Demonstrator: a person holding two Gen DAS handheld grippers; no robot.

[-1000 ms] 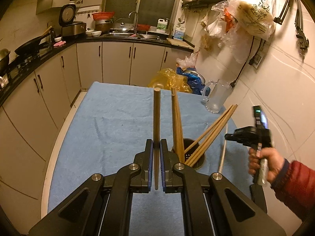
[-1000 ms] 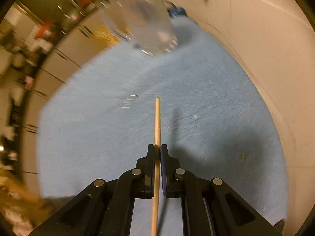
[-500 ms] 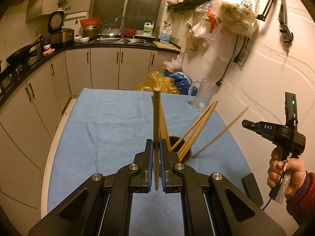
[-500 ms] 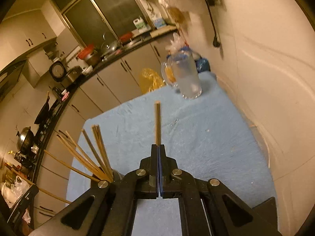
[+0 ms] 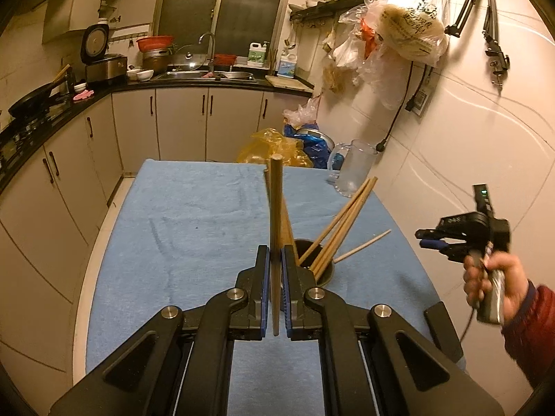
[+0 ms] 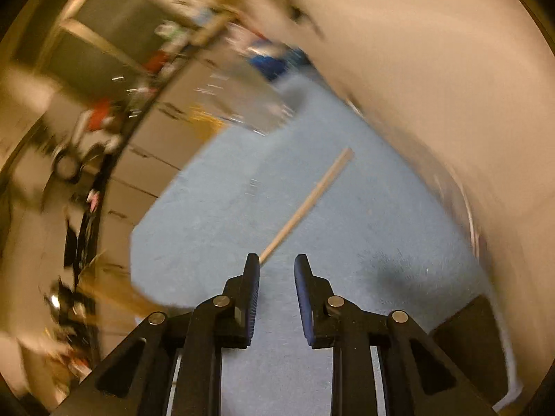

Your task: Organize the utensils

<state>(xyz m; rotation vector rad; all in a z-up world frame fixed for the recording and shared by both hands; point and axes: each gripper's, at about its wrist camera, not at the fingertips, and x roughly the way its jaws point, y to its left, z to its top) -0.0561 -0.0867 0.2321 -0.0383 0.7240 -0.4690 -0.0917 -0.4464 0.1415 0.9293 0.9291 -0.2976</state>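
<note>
Since a second ago my right gripper [image 6: 276,267] let its chopstick [image 6: 307,206] go and pulled away; jaws are opening, nothing between them now, and that stick leans in the dark holder [image 5: 321,268] with the other chopsticks [image 5: 341,223], on the blue worktop [image 5: 194,215] near the right side. My left gripper [image 5: 275,277] is clamped tight on one upright chopstick [image 5: 276,215], just left of the holder.

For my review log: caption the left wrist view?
Left gripper clamps one chopstick above the holder; right gripper beside it.
</note>
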